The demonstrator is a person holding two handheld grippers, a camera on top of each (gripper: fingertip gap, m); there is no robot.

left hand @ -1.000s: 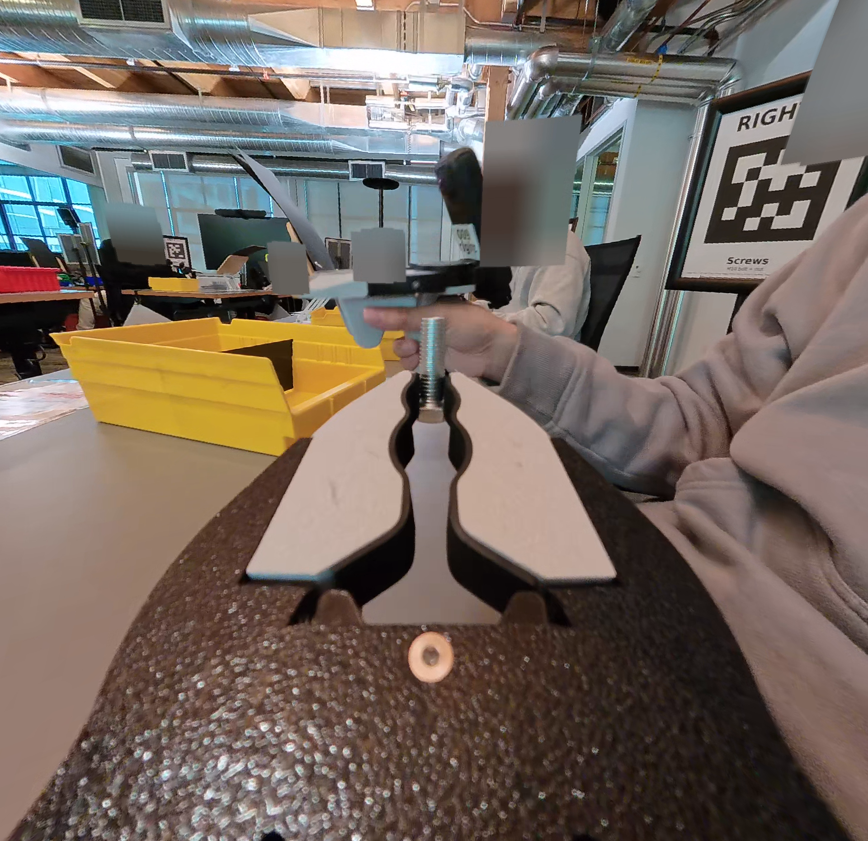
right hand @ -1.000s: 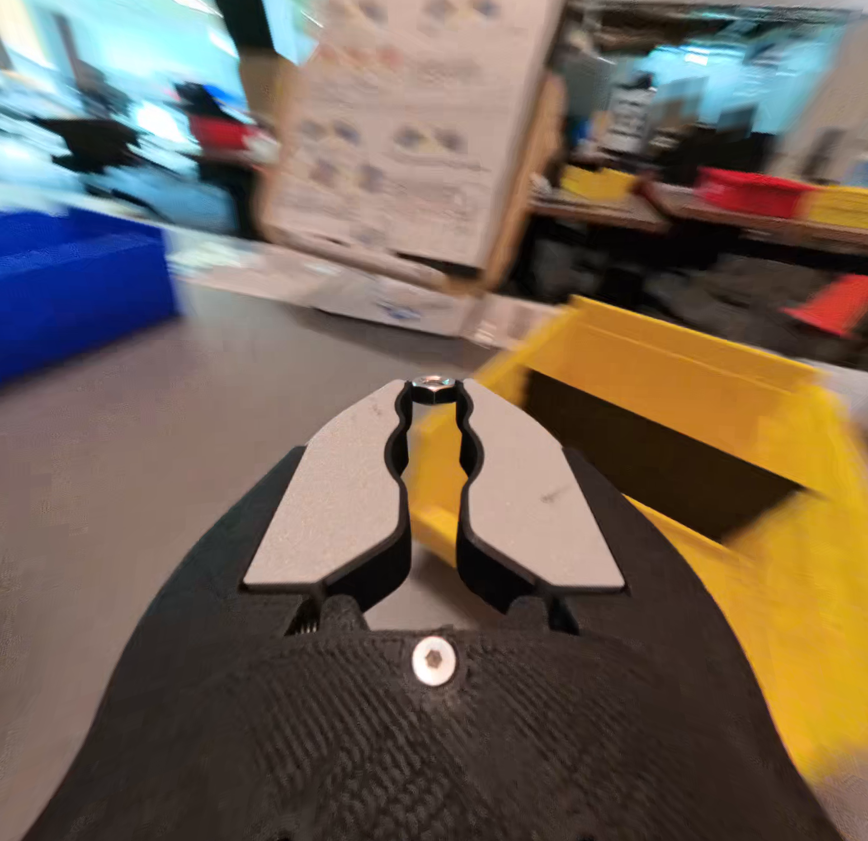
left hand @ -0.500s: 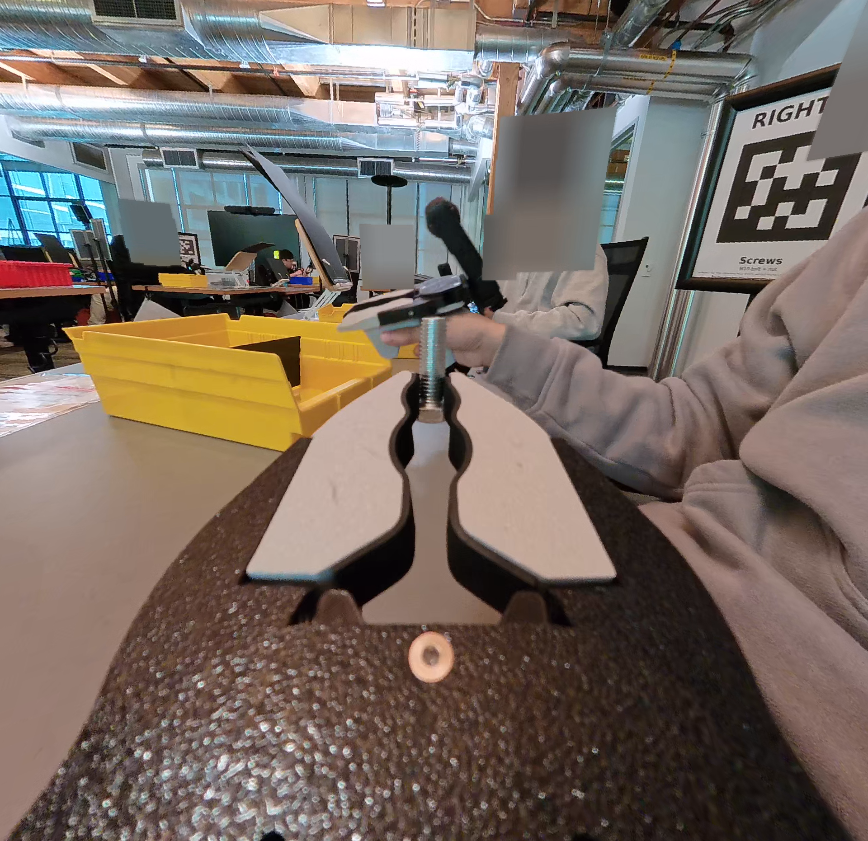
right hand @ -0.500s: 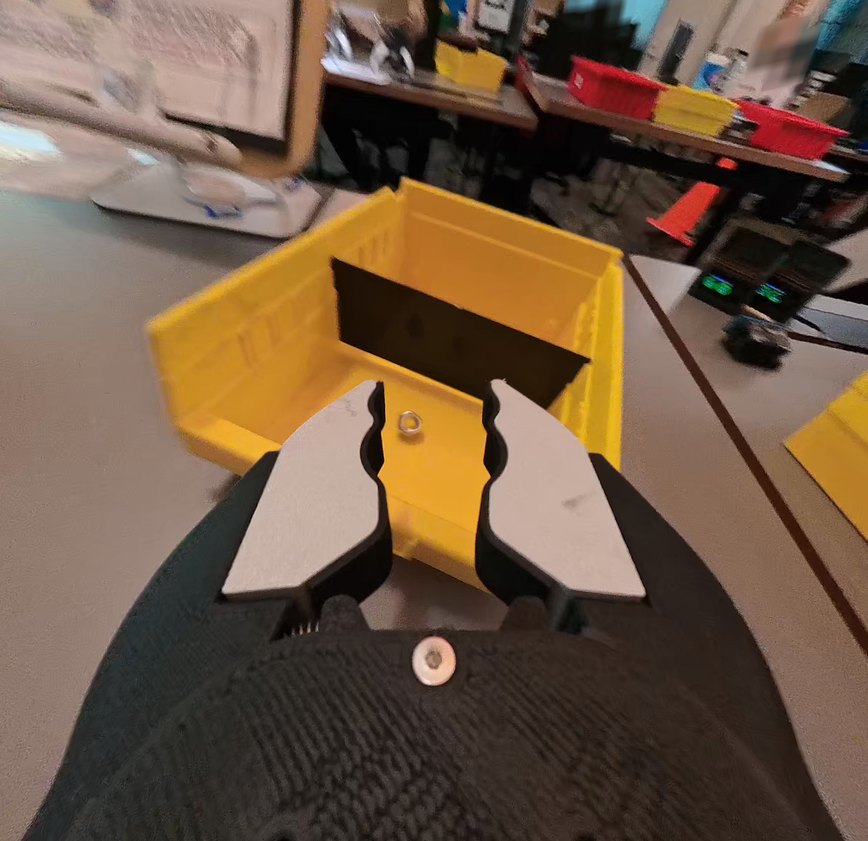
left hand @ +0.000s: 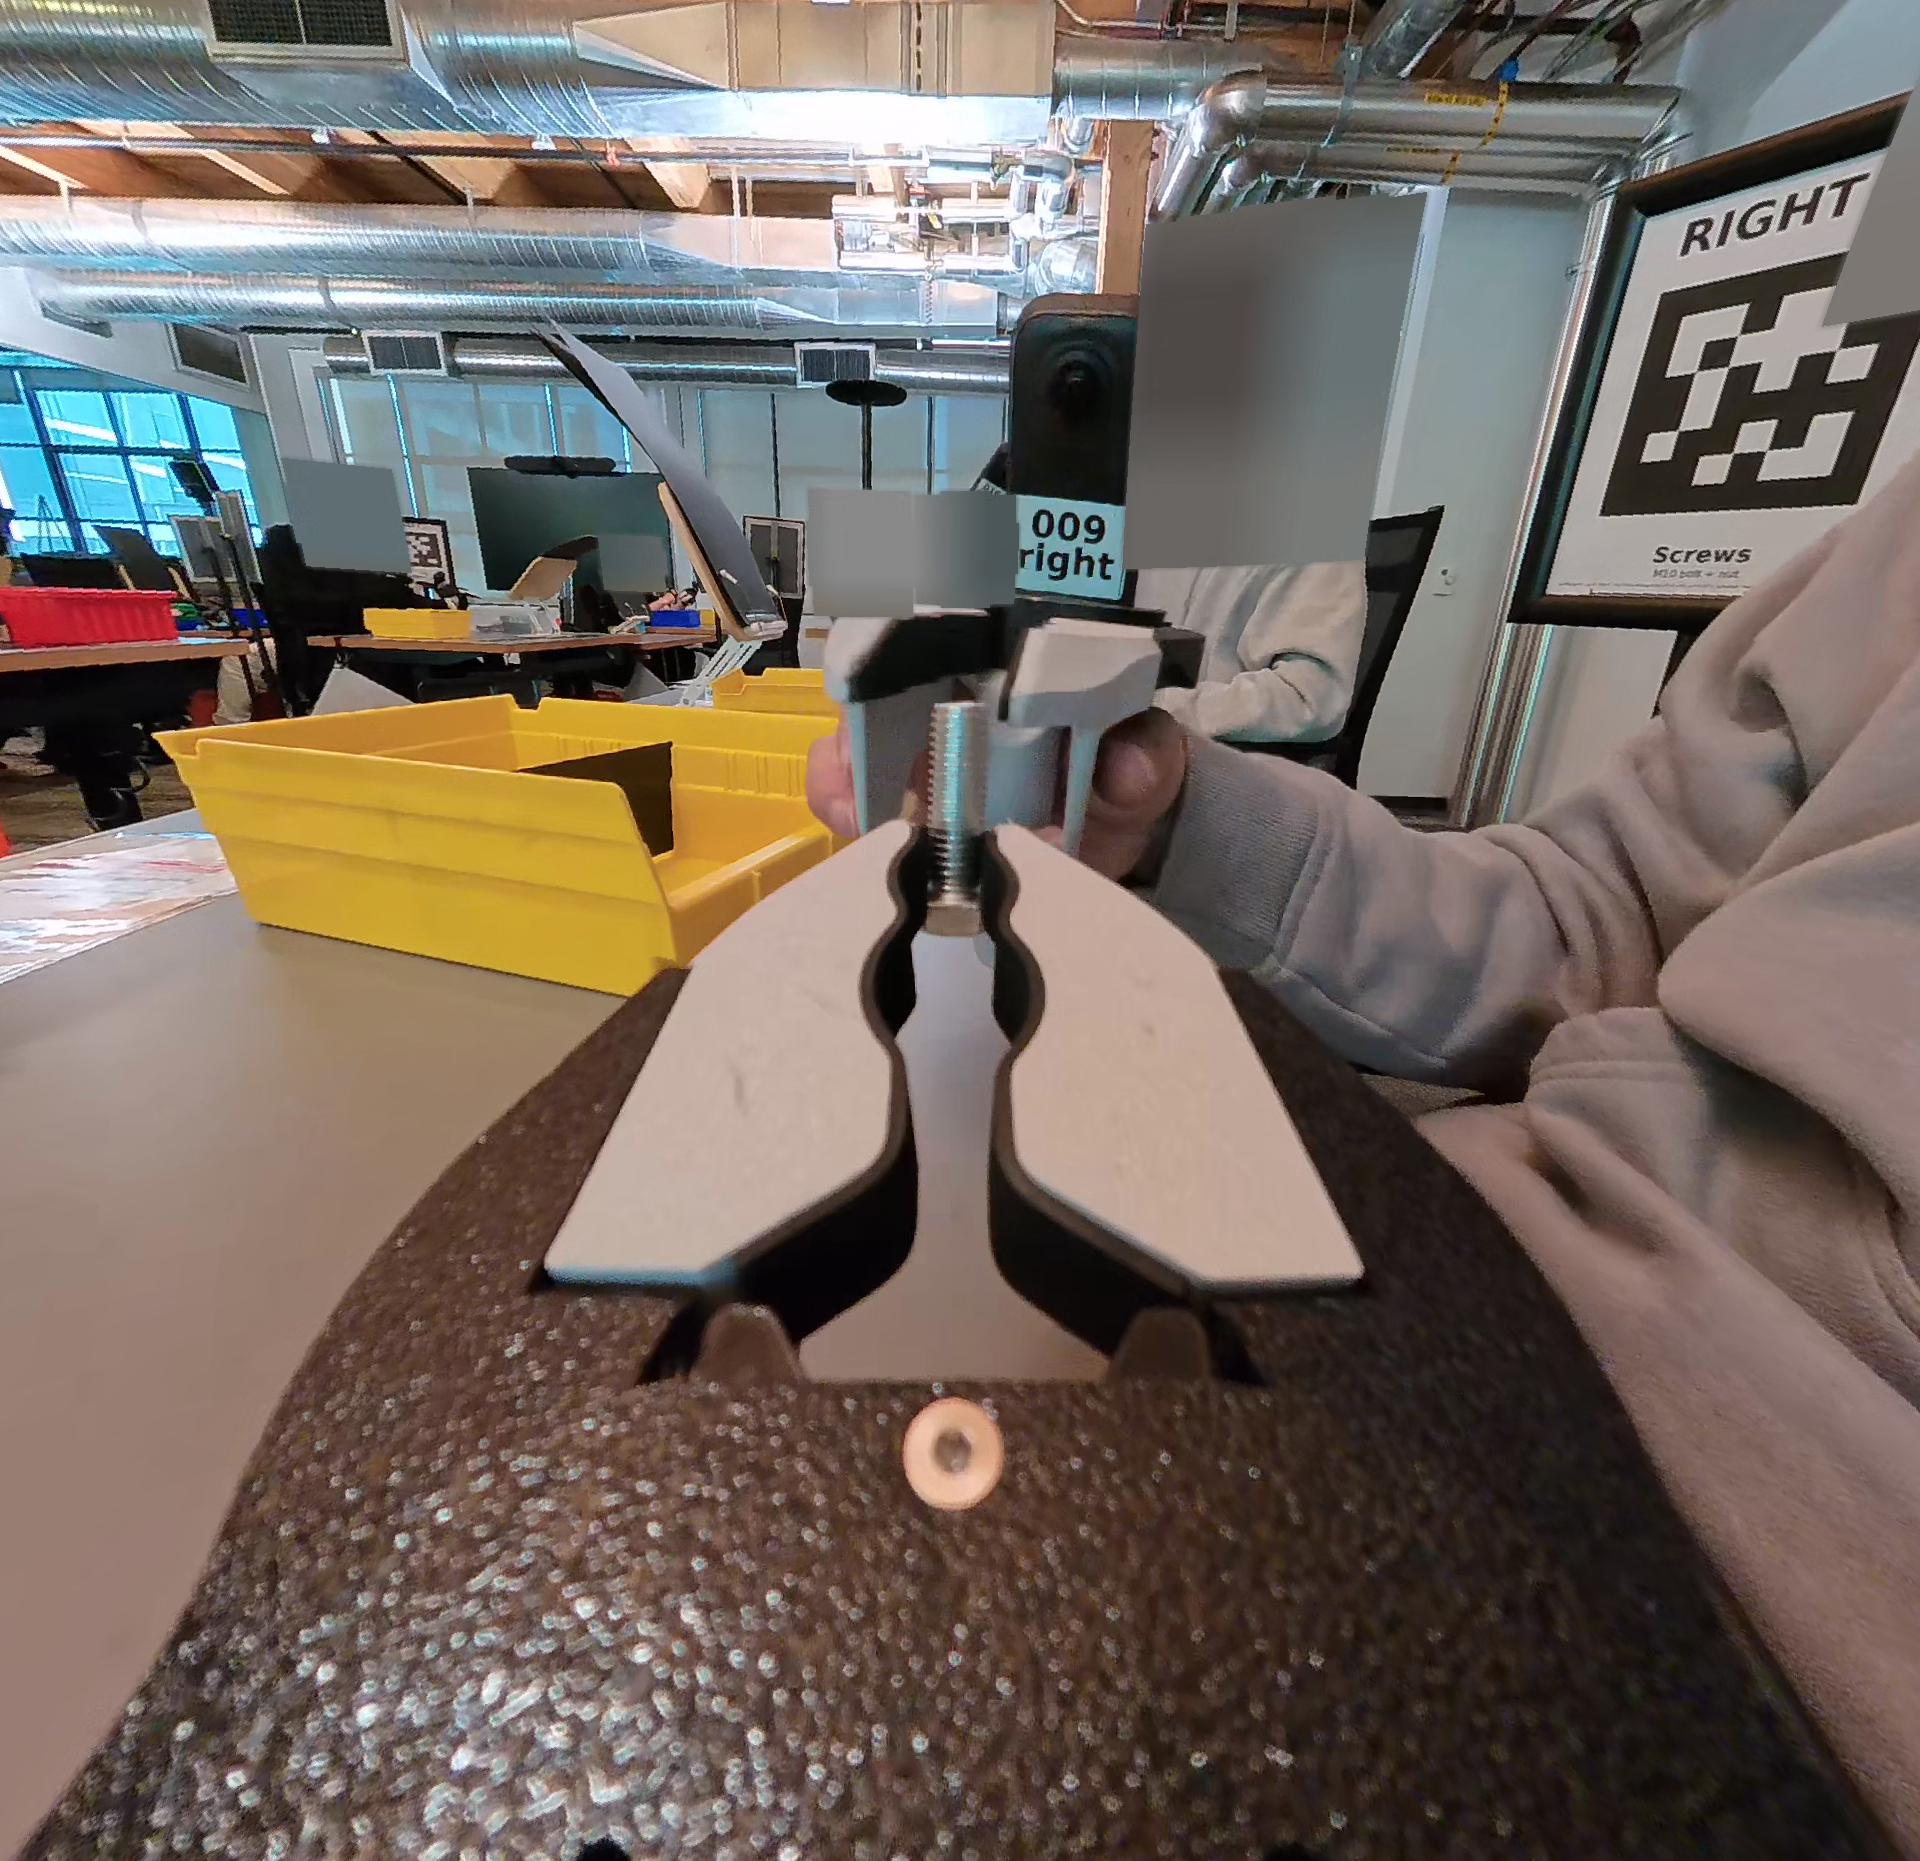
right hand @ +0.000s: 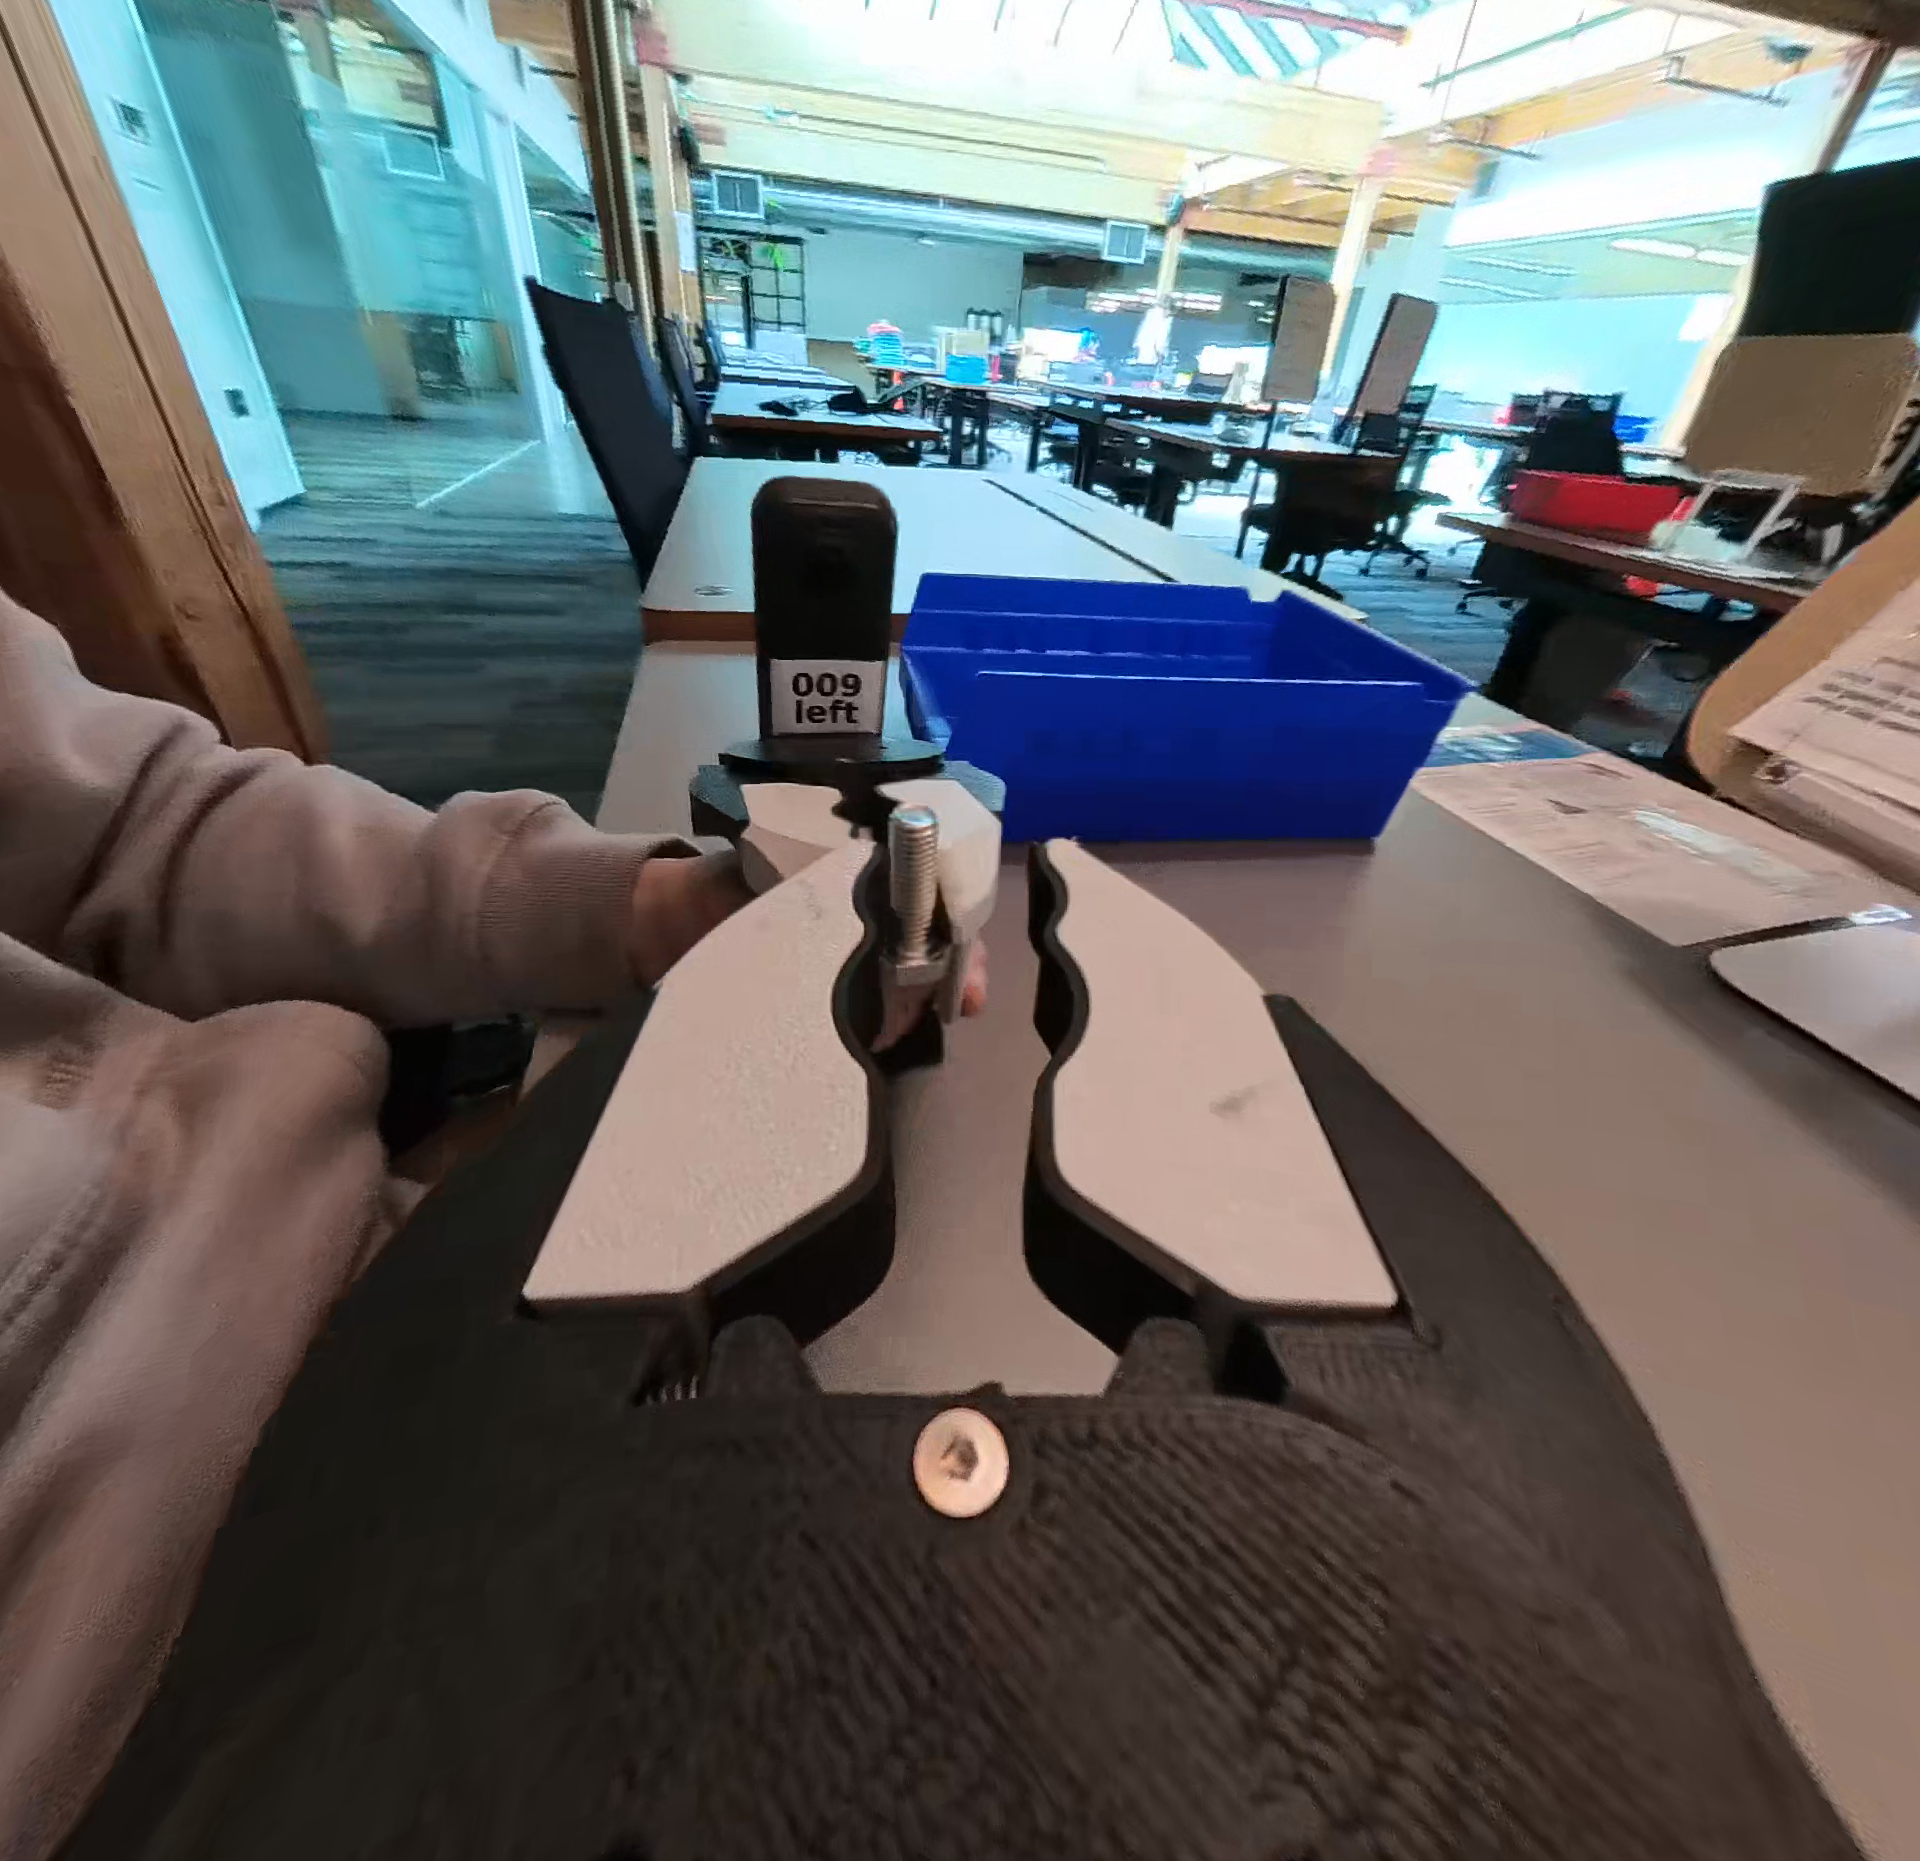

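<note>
- Bolt (left hand: 957,812), silver, threaded, stands upright with its hex head low, pinched between the two fingertips of the left gripper (left hand: 953,881); both pads press its lower shank.
- Same bolt (right hand: 912,902) in the right wrist view: threaded end up, hex head down, held by the left gripper (right hand: 914,938) above the grey table (right hand: 1558,1084).
- Right gripper (right hand: 951,892) has its jaws spread with nothing between the pads; the bolt sits just beyond its left fingertip, whether touching I cannot tell.
- From the left wrist view the right gripper (left hand: 966,772) faces this way right behind the bolt, its grey fingers (left hand: 881,762) on either side of the thread and apart from it.
- Person's hand (left hand: 1127,798) in a grey sleeve (left hand: 1455,876) grips the right gripper's handle.
- Yellow bin (left hand: 436,824) with a black divider sits on the table to the left of the bolt.
- Blue bin (right hand: 1174,710) sits behind the left gripper; papers (right hand: 1642,835) lie to its right.
</note>
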